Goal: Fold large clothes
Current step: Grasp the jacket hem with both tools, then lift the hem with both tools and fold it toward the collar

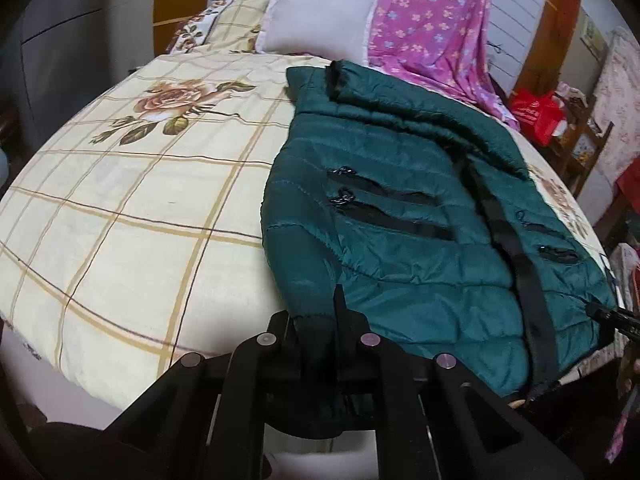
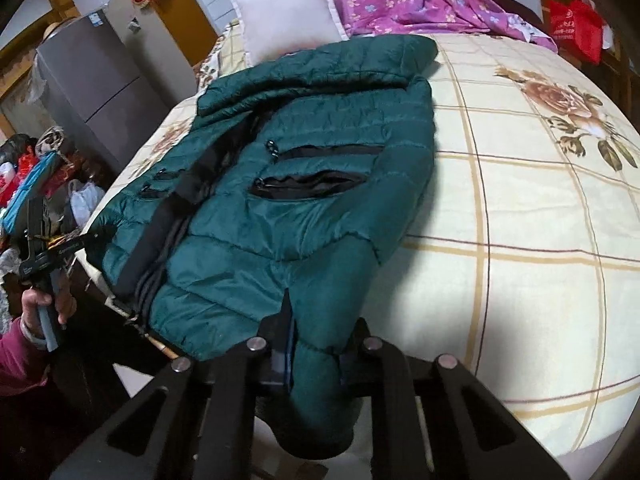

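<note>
I've got the green puffer jacket (image 1: 408, 208) lying front-up on the bed, stretched from the near edge back toward the pillow (image 1: 316, 16), its black zip strip running down the middle and 2 black pocket zips showing on each front panel. Its collar end sits farthest from me, just short of the pillow; its hem hangs a little over the near edge of the mattress.

My left gripper (image 1: 316, 332) is clamped on the hem at 1 bottom corner: dark green fabric is bunched between the 2 black fingers (image 1: 340, 312). My right gripper (image 2: 316, 344) is pinched on the hem too, with a fold of jacket squeezed between its fingers and drooping below them. From the right wrist view I can see the other tool at the far left, held in a hand (image 2: 44, 304) with a pink sleeve, its tip at the jacket's corner.

Around the jacket, the cream checked bedsheet (image 1: 132, 216) with its printed roses lies mostly flat. Behind the pillow, a pink flowered cloth (image 1: 432, 20) drapes down over the head of the bed. Off to the side stand a grey fridge (image 2: 100, 96), a red bag (image 2: 572, 24) and a heap of clutter on the floor.
</note>
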`<state>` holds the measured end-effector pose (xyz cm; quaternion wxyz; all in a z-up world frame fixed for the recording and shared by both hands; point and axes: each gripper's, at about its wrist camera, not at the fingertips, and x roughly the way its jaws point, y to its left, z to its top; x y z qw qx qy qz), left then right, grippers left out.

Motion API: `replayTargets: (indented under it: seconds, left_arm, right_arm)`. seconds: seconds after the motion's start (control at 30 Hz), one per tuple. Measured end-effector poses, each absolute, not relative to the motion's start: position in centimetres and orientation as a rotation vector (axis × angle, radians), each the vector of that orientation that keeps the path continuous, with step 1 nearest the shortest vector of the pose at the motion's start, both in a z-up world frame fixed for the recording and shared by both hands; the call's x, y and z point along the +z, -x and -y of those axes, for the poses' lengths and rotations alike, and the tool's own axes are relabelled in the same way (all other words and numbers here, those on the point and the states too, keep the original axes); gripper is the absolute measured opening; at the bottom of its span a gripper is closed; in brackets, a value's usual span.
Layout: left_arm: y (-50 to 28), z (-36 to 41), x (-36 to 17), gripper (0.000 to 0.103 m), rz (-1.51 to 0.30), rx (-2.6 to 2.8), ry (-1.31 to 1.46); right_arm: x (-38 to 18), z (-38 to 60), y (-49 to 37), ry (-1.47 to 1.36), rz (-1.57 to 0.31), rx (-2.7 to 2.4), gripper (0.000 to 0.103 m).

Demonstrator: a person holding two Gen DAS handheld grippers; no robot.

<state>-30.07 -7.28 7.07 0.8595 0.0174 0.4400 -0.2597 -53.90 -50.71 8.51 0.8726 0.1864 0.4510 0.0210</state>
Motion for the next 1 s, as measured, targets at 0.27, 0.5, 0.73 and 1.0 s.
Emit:
replayTargets:
  seconds: [0.27,0.5,0.73,1.0]
  left_arm:
    - [29.5,7.1,7.8,0.0,-0.966,-0.574,-0.034]
    - [28.8,7.1,9.3,0.0,-0.951,-0.59,0.006]
    - [25.5,7.7,14.5,0.0,-0.877,-0.642,0.144]
    - [17.6,11.4,18.3,0.0,-0.777,-0.609,0.237]
  right_arm:
    - [8.2,52.4,53.3,-0.467,-1.01,0.11,0.036]
    - [8.3,53.4,52.5,-0.521,-0.991,0.13,0.02]
    - [14.8,55.4,50.0,-0.519,-0.772,0.175,0.016]
    - [19.3,60.0,41.9,-0.548,-0.598,0.075,0.016]
